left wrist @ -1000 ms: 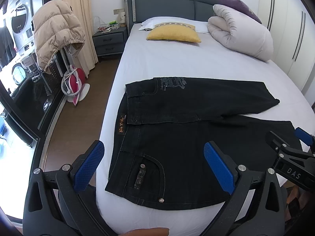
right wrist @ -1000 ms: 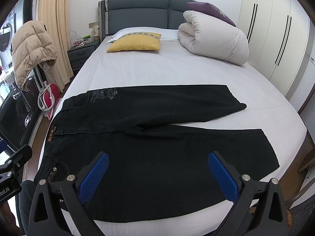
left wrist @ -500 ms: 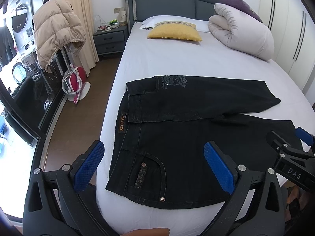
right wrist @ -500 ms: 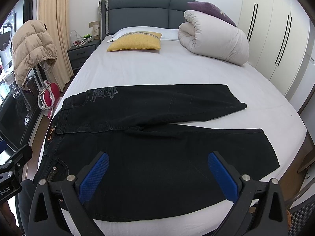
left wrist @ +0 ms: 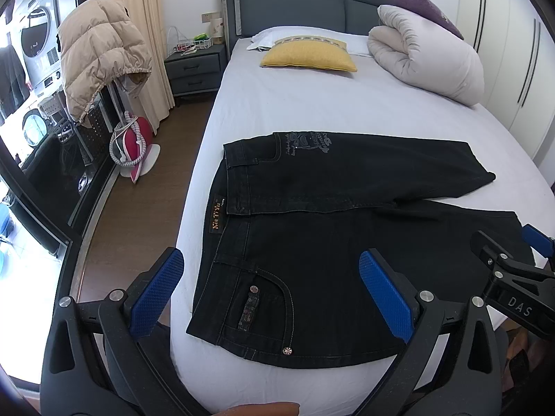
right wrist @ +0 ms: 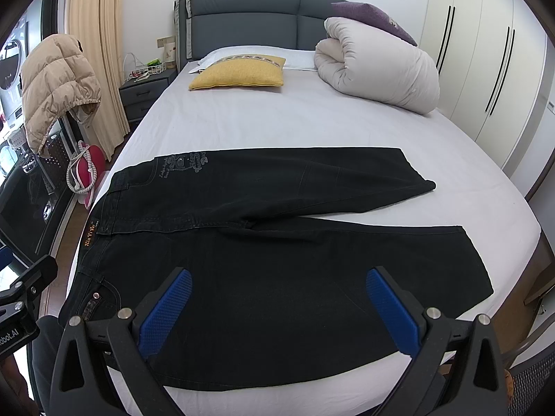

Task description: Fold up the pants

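the left gripper (left wrist: 270, 293) is hovering over the near edge of the bed (left wrist: 312, 104), its blue-padded fingers (left wrist: 156, 293) standing wide apart and holding nothing, framing the waist end of the black pants (left wrist: 347, 242). the right gripper (right wrist: 277, 312) is hanging in the same way further along, its own blue fingers (right wrist: 390, 308) spread wide and empty above the nearer leg. part of the right gripper is also showing at the right edge of the left wrist view.

the pants are lying flat on the white sheet (right wrist: 277, 118), across the foot end of the bed, waistband pointing toward the bed's left side and the hems toward the right. the legs are lying side by side, the nearer one reaching close to the near edge of the mattress, the farther one angling slightly away so a wedge of sheet is showing between the hems. a pocket with metal rivets (left wrist: 255, 288) is sitting near the left gripper, and a brown waist patch (left wrist: 216, 216) is lying at the waistband.

further back, a yellow pillow (right wrist: 239, 72) is resting near the grey headboard (right wrist: 260, 20), with a rolled white duvet (right wrist: 378, 66) beside it and a purple cushion (right wrist: 374, 17) on top. off the bed's left side, a beige puffer jacket (left wrist: 100, 55) is hanging by the curtain (left wrist: 138, 34), with a nightstand (left wrist: 194, 69) beyond.
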Demonstrator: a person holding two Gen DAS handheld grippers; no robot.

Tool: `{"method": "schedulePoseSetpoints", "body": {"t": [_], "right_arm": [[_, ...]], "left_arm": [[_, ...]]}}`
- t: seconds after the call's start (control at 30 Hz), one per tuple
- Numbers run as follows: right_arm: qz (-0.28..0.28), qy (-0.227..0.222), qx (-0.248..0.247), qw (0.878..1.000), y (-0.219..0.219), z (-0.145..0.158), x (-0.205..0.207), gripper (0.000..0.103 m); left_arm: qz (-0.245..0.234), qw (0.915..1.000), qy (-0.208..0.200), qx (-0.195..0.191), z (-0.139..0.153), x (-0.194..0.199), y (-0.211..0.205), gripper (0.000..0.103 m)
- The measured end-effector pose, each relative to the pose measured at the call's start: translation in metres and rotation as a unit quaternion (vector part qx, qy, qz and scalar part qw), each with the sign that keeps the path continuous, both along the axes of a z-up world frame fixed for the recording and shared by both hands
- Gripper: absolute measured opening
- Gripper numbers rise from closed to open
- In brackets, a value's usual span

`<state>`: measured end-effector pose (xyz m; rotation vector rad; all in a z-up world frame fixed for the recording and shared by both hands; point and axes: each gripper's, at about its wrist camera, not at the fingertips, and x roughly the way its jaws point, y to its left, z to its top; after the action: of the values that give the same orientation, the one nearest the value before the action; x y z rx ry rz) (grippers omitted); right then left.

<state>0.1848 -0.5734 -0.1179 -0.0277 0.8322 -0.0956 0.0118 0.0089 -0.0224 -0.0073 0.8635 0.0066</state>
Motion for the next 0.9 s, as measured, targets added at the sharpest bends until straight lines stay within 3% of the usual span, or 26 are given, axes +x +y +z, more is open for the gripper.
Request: {"method": "schedulePoseSetpoints", "body": {"t": [0.6,0.77,0.9], "right_arm": [[0.002,0.003,-0.001,1.0,0.004,-0.007,-0.004,0.103],[0.015,0.013,0.005,1.0,0.006,-0.017,0.001,0.103],[0.044,0.026,0.017,0.999,0.001,-0.021,0.021,0.103]], "left_arm": [[0.002,1.0,0.003,0.005,-0.006,0.0,0.003,0.103],[-0.003,0.9998,0.001,0.019,-0.015,0.014,0.004,0.103],[-0.032,0.9994,0.008,0.01,-0.027,0.051,0.017,0.103]]}}
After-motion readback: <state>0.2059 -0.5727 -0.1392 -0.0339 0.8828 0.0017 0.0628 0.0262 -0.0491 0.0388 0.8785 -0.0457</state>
